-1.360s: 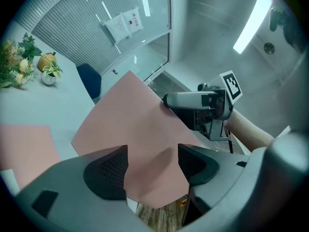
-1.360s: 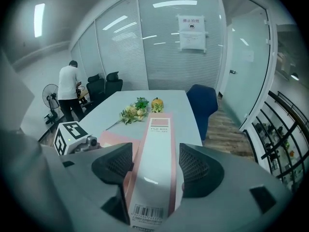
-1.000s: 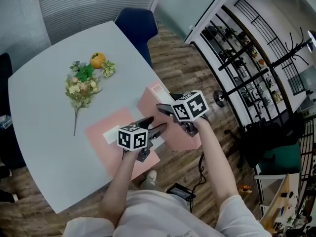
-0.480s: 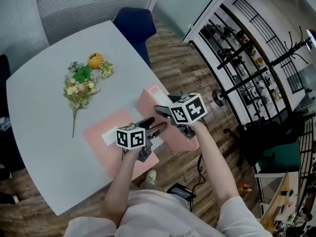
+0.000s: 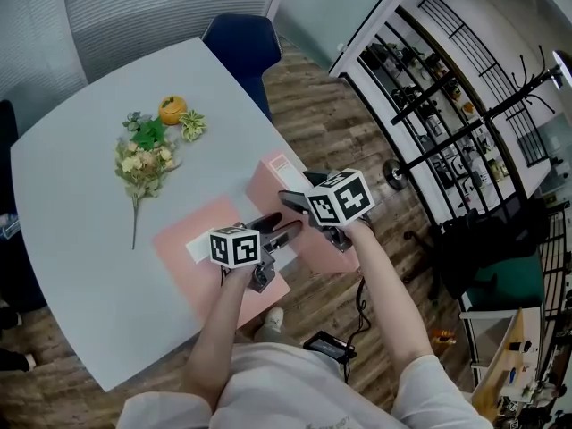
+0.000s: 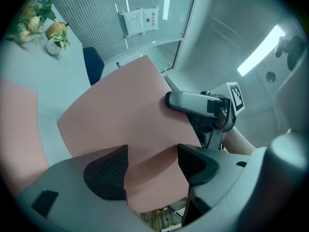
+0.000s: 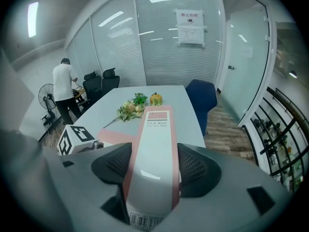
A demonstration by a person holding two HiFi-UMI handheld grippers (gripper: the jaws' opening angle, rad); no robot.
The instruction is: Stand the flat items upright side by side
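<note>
Two pink file boxes, two grippers, one flower bouquet (image 5: 143,159), one small orange fruit (image 5: 172,108) and one blue chair (image 5: 246,47).

The flat file box (image 5: 183,271) lies on the grey bench (image 5: 80,266), on the person's side of the bouquet, with a white label on top. The lifted file box (image 5: 268,186) is tilted up at the bench edge, further from the bouquet and just beside the flat one. What either box holds cannot be seen.

The right gripper (image 7: 153,166) is clamped across the lifted box's white spine. The left gripper (image 6: 152,166) has its jaws apart, with that box's broad pink side between them; I cannot tell whether the pads press it.
</note>
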